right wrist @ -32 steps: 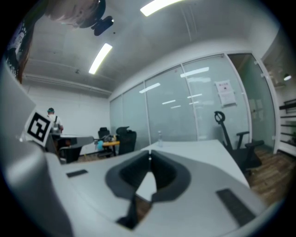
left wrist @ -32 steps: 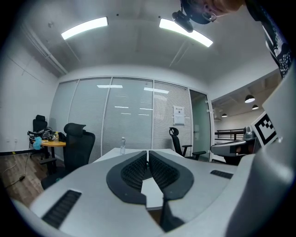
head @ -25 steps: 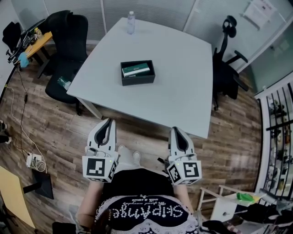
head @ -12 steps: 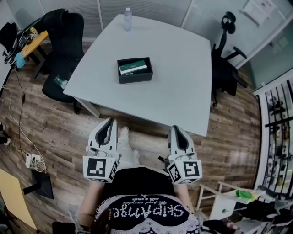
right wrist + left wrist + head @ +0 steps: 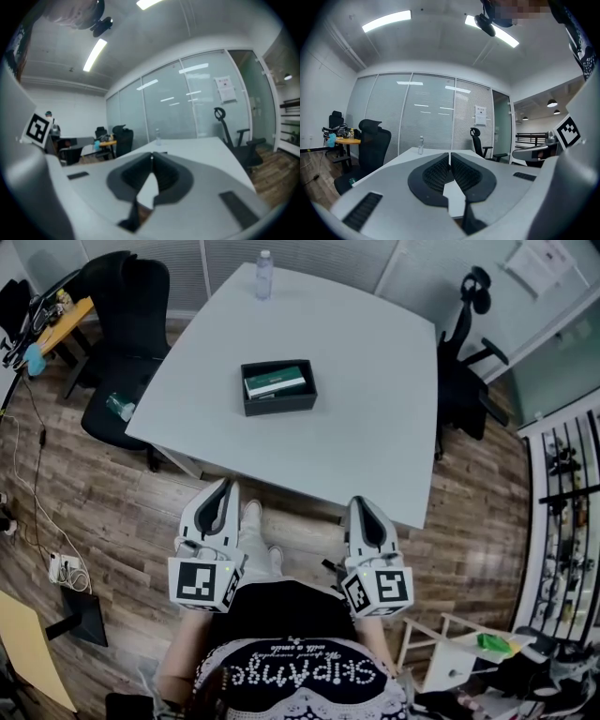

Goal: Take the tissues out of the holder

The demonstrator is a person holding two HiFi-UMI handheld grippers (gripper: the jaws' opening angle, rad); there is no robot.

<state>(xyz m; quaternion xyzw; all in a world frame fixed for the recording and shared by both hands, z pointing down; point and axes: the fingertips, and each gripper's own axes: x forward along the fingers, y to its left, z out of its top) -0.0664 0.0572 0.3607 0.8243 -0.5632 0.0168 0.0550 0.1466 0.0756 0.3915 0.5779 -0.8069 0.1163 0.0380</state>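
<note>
An office room with a wood-plank floor (image 5: 84, 484) and frosted glass partitions along the top of the head view; a large white table (image 5: 375, 427) fills the upper middle of that frame. On the table, a little left of its centre, sits the black open-topped tissue holder (image 5: 281, 406), a shallow rectangular box. Inside it lies the tissue pack (image 5: 275, 382), green and white, lying flat toward the box's far side. At the table's far edge, top centre of the frame, a clear water bottle (image 5: 265, 275) stands upright, well apart from the holder.

A black office chair (image 5: 127, 324) stands at the table's left side with a small bottle (image 5: 119, 407) on its seat, and a second black chair (image 5: 464, 362) stands at the right side. An orange desk (image 5: 70, 322) with clutter shows in the upper left corner.

Below the table's near edge, in the lower half of the frame, the person holds both grippers out in front of the body, well short of the holder. The left gripper (image 5: 224, 489) points toward the table, its jaws pressed together with nothing between them, as its own view shows. The right gripper (image 5: 362, 505) also points at the table, jaws closed tip to tip and empty.
</note>
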